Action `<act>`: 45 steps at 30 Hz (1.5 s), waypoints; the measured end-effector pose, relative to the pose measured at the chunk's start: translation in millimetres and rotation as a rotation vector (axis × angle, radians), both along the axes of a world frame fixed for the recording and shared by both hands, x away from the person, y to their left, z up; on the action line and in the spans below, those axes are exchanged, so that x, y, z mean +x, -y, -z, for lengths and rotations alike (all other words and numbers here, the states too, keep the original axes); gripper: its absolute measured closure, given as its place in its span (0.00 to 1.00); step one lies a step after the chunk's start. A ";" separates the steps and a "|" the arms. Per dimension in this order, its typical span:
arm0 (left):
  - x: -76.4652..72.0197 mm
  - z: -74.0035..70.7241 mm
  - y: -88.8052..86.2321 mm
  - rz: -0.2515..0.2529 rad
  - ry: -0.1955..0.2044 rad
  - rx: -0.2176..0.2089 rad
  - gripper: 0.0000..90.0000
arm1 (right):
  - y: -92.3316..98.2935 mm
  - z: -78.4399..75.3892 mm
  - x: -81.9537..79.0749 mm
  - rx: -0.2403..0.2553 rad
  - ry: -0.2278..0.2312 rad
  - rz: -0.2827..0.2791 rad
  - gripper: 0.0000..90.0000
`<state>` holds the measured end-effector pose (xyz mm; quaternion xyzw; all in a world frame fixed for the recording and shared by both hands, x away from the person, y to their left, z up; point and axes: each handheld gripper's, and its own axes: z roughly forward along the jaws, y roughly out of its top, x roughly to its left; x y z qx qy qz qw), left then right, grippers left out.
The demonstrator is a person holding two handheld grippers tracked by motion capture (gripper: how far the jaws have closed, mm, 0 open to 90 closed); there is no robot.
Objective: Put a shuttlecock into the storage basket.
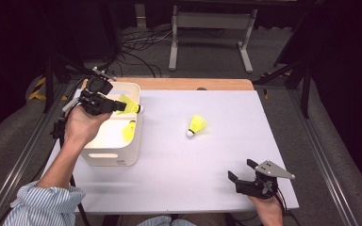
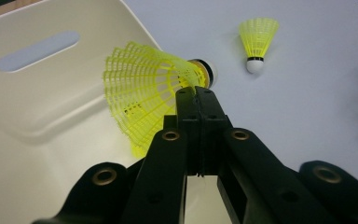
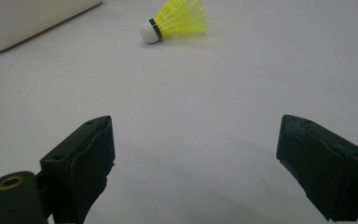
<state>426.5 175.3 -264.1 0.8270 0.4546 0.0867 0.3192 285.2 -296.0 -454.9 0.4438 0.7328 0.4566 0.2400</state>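
Observation:
My left gripper (image 1: 115, 106) (image 2: 196, 91) is shut on the skirt of a yellow shuttlecock (image 1: 128, 105) (image 2: 144, 91), held over the far right rim of the white bin (image 1: 118, 157) (image 2: 42, 98). Its white cork tip points right, past the rim. A second yellow shuttlecock (image 1: 129, 131) lies inside the bin. A third (image 1: 196, 125) (image 2: 258, 39) (image 3: 177, 19) lies on the white table, cork end toward me. Near the table's front right corner my right gripper (image 1: 241, 170) (image 3: 193, 154) stands open with nothing between its jaws.
The white tabletop (image 1: 207, 155) has a wooden strip along its far edge. Table legs and cables are on the floor beyond. The person's striped sleeve (image 1: 42, 205) comes in at the bottom left.

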 end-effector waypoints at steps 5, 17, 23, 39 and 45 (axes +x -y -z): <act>0.2 -0.3 -5.8 -0.019 0.005 -0.009 1.00 | -0.1 -0.1 0.2 -0.004 -0.001 0.000 0.13; 0.8 5.1 -18.3 -0.063 0.008 0.010 1.00 | -1.1 -0.1 -0.2 -0.006 0.000 -0.005 0.13; 2.7 12.1 -24.2 -0.083 -0.008 0.016 1.00 | -1.1 0.2 0.1 -0.009 -0.003 -0.005 0.13; 14.5 29.9 -27.4 -0.122 -0.030 0.056 1.00 | -0.2 -0.5 -0.2 -0.005 0.003 0.000 0.13; 19.5 36.0 -27.3 -0.135 -0.036 0.067 1.00 | 0.1 -0.7 -0.2 -0.004 0.004 0.000 0.13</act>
